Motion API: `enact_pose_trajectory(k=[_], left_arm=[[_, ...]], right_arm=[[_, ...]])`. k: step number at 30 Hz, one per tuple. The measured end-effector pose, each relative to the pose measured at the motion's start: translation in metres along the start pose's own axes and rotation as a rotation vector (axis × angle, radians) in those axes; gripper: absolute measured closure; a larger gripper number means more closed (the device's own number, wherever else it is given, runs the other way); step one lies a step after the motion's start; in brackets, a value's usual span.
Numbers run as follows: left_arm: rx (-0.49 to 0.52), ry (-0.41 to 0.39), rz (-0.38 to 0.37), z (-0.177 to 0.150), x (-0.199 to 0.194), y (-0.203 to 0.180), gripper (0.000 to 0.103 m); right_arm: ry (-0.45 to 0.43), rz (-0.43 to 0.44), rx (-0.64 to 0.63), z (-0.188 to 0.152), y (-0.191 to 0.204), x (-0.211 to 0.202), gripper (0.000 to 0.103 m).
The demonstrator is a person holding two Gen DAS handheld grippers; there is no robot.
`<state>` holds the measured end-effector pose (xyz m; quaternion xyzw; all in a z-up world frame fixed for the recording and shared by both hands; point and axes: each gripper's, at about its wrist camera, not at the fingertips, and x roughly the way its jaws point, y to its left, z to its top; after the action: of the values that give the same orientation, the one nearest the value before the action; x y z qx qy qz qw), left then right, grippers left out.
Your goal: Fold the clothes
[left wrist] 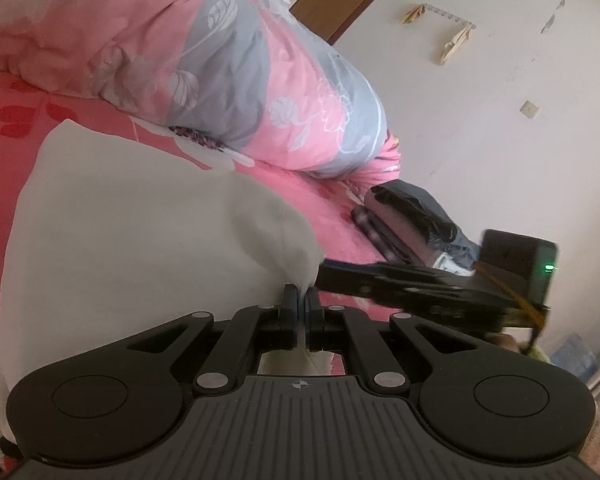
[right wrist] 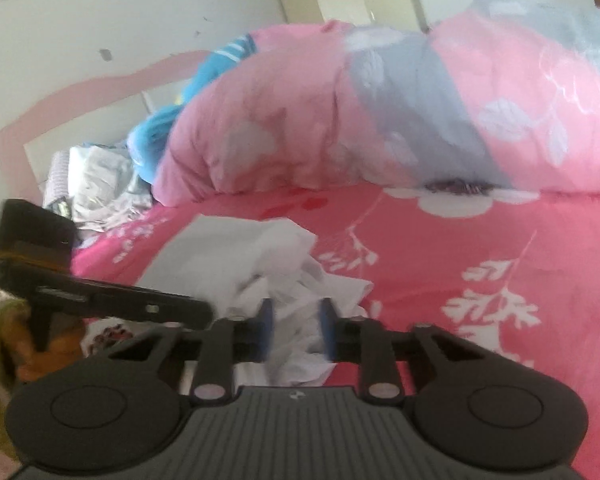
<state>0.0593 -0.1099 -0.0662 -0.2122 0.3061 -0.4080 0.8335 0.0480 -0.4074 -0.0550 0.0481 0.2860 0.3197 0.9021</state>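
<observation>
While the left gripper (left wrist: 301, 294) has its jaws clenched on a peak of the white garment (left wrist: 132, 216), the right gripper (right wrist: 296, 328) holds its jaws apart with bunched white cloth between them; the blur hides whether the pads press it. Should the right jaws close on that wad, the fold would likely crease, or the corner slip free. At 12 o'clock on the pink bed sheet (right wrist: 480, 248) the floral duvet (right wrist: 380, 112) crowds the far side; folded dark clothes (left wrist: 412, 216) lie at 2 o'clock.
</observation>
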Motion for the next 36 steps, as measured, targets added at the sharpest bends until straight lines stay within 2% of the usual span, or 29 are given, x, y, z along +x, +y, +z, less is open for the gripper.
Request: enact_pose_trajectory(k=[9,14,18,22,25,28,32,36], left_arm=[[0.041,-0.035,-0.022,-0.002,-0.007,-0.005,0.102],[0.015,-0.037,-0.025,0.000,-0.007,0.001,0.101],[0.015,-0.025,-0.023,0.000,-0.004,0.001,0.101],[0.016,-0.019,-0.019,0.000,-0.001,0.001,0.101],[0.015,-0.016,-0.017,0.001,0.000,0.001,0.101],[0.021,-0.014,-0.015,0.002,0.001,0.000,0.101],[0.024,-0.003,-0.011,0.000,0.006,-0.001,0.101],[0.029,0.009,-0.005,0.001,0.015,-0.002,0.101]], right_arm=[[0.075,0.119,-0.101,0.008,0.013,0.046,0.088],[0.126,0.150,-0.137,0.007,0.018,0.063,0.088],[0.102,0.184,-0.045,0.007,0.005,0.055,0.087],[-0.008,0.201,0.080,0.004,-0.015,0.020,0.086],[-0.046,0.171,0.161,-0.007,-0.029,-0.002,0.086],[-0.009,0.184,0.189,-0.020,-0.031,-0.007,0.086],[0.069,0.227,0.134,-0.035,-0.012,0.006,0.086],[0.070,0.247,0.155,-0.041,-0.010,0.016,0.086]])
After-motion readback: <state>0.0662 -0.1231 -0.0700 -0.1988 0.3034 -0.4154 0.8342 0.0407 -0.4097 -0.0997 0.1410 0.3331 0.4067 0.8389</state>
